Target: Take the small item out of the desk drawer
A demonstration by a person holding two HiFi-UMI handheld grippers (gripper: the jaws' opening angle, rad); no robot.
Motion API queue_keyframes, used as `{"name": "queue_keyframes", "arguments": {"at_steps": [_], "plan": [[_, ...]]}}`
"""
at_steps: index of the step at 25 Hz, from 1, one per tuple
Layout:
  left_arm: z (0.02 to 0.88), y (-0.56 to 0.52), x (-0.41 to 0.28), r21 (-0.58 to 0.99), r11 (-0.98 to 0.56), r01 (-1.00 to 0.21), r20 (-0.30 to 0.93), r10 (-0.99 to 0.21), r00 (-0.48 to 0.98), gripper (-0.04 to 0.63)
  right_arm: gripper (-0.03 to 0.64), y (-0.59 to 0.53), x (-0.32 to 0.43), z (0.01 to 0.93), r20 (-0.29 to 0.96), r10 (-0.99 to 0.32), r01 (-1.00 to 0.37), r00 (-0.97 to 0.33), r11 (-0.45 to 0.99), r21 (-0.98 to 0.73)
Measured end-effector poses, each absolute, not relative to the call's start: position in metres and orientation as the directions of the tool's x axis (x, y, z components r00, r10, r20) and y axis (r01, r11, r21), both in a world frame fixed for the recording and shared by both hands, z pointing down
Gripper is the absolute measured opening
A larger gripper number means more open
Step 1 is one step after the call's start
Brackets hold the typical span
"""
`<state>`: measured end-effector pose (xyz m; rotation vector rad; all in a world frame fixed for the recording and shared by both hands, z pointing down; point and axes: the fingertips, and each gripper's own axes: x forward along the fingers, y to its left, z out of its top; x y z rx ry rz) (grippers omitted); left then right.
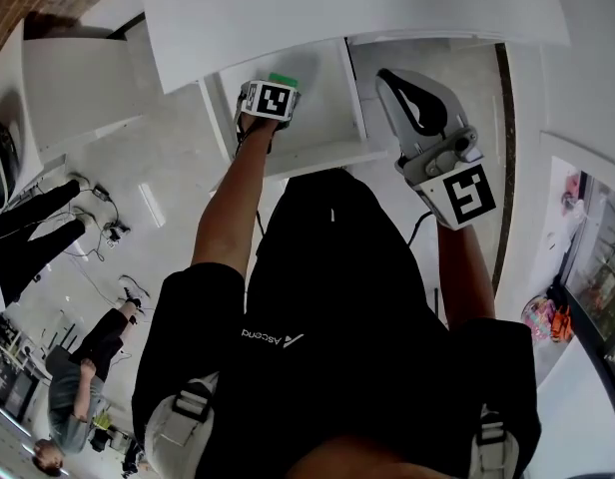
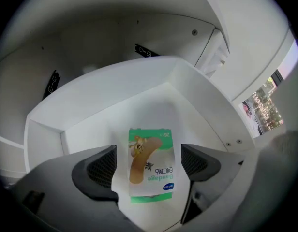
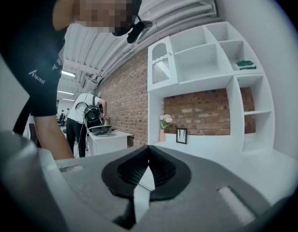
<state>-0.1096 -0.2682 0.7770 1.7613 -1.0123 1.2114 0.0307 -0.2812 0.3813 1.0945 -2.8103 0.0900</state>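
Observation:
A small green-and-white bandage box [image 2: 151,151] lies flat on the floor of the open white desk drawer [image 2: 115,93]. My left gripper [image 2: 149,164] reaches down into the drawer and stands open, one dark pad on each side of the box, with a visible gap at the right pad. In the head view only a green corner of the box [image 1: 284,79] shows past the left gripper's marker cube [image 1: 271,99]. My right gripper [image 1: 399,86] is shut and empty, held above the drawer's right side [image 1: 355,88]; its own view looks out into the room.
The white desk top [image 1: 337,8] overhangs the drawer's back. A white shelf unit [image 3: 212,81] and a brick wall [image 3: 125,95] stand across the room. One person bends over a table [image 3: 88,115]; other people [image 1: 83,367] and floor cables [image 1: 108,218] are at the left.

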Motion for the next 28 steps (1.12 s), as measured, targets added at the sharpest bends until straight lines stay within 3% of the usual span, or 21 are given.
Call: {"name": "queue_keyframes", "arguments": {"at_steps": [10,16,28], "plan": [[0.803,-0.259,-0.107,0.111,-0.417,-0.902,0.968,-0.161,0.193,0.406,0.002,-0.283,0.042,0.397,0.169,-0.689,-0.702,-0.704,0.712,-0.022],[0.800,-0.258,-0.104,0.097,-0.412,-0.906,0.969,-0.169,0.181,0.345,0.003,-0.280,0.044,0.399,0.173,-0.690,-0.704,-0.703,0.710,-0.027],[0.764,-0.257,-0.099,0.138,-0.453,-0.881,0.956,-0.172,0.238,0.342,0.002,-0.273,0.045,0.400,0.158,-0.694,-0.707,-0.703,0.706,-0.046]]}}
